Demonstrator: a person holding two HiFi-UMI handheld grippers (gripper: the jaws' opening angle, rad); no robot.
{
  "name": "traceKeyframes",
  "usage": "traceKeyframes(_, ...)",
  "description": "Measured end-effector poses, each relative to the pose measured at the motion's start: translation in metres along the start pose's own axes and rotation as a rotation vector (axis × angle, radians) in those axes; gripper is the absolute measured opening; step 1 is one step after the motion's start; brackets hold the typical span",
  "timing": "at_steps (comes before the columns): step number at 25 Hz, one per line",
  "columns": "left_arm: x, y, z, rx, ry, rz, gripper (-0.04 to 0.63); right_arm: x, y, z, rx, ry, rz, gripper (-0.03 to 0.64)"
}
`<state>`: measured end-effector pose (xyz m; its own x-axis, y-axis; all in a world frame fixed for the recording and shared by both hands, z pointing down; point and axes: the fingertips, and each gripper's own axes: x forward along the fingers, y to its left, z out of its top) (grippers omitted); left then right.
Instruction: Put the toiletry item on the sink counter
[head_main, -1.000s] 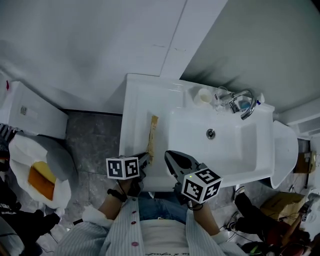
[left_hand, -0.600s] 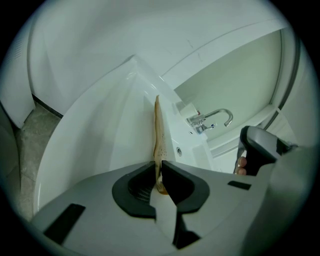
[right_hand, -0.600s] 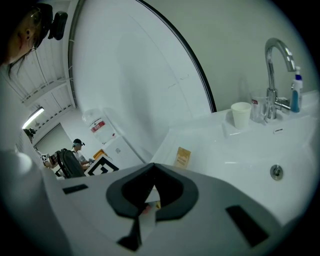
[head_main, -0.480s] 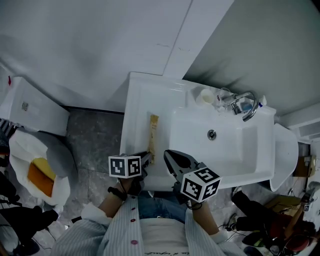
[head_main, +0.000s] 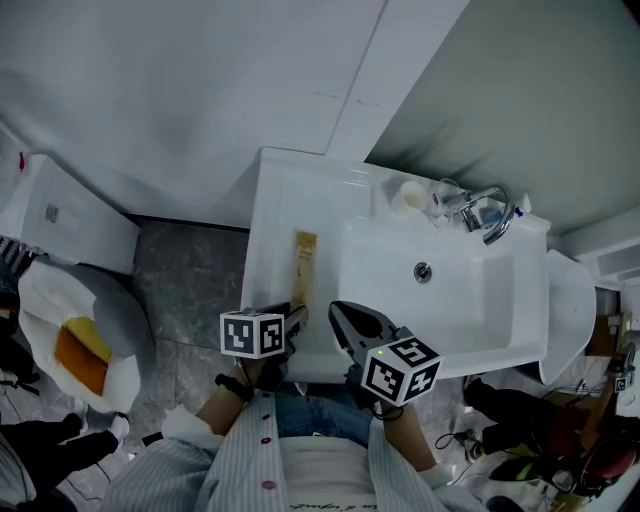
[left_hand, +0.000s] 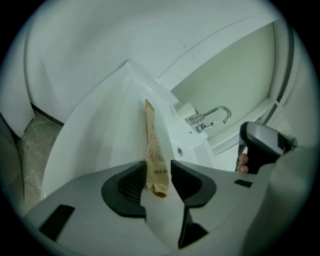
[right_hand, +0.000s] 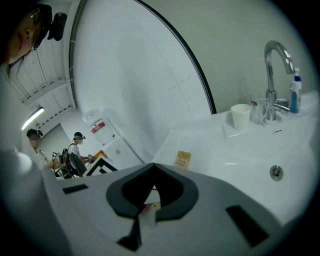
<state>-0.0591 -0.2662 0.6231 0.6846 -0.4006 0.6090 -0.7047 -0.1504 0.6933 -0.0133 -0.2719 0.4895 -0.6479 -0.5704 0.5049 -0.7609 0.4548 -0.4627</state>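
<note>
The sink counter (head_main: 272, 215) carries a basin (head_main: 480, 300) with a drain (head_main: 423, 270) at its bottom. Beside the faucet (head_main: 488, 212) stand a paper cup (head_main: 408, 193) and a clear glass (head_main: 443, 194); their contents cannot be made out. On the floor, a white bag (head_main: 50, 295) holds an orange object (head_main: 82, 362). The toiletry sachet (head_main: 302, 268) lies flat on the counter, left of the basin. Its long axis runs from the front edge toward the wall, parallel to the basin side. The left tongs (head_main: 297, 316) are opening; the sachet's near end sits between the jaws, with the pads not clamping it. The right tongs (head_main: 337, 308) are closed tip to tip, near the front edge
</note>
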Motion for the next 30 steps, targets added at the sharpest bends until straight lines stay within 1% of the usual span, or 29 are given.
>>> traceKeyframes(8, -0.002, -0.006, 0.004, 0.021, -0.013, 0.008, 0.221, -0.004, -0.001, 0.002, 0.004, -0.004, -0.002, 0.011)
traceKeyframes(13, -0.010, -0.009, 0.004, 0.024, -0.031, 0.023, 0.238, -0.007, 0.006, 0.002, -0.003, -0.001, 0.005, 0.011)
traceKeyframes(20, -0.017, -0.024, 0.010, 0.036, -0.078, 0.047, 0.242, -0.017, 0.003, 0.008, -0.023, 0.013, 0.029, 0.011)
traceKeyframes(25, -0.027, -0.040, 0.024, 0.028, -0.145, 0.048, 0.242, -0.025, 0.000, 0.016, -0.038, 0.017, 0.052, 0.011)
traceKeyframes(30, -0.043, -0.065, 0.047, 0.037, -0.241, 0.014, 0.241, -0.034, -0.007, 0.026, -0.048, -0.005, 0.068, 0.011)
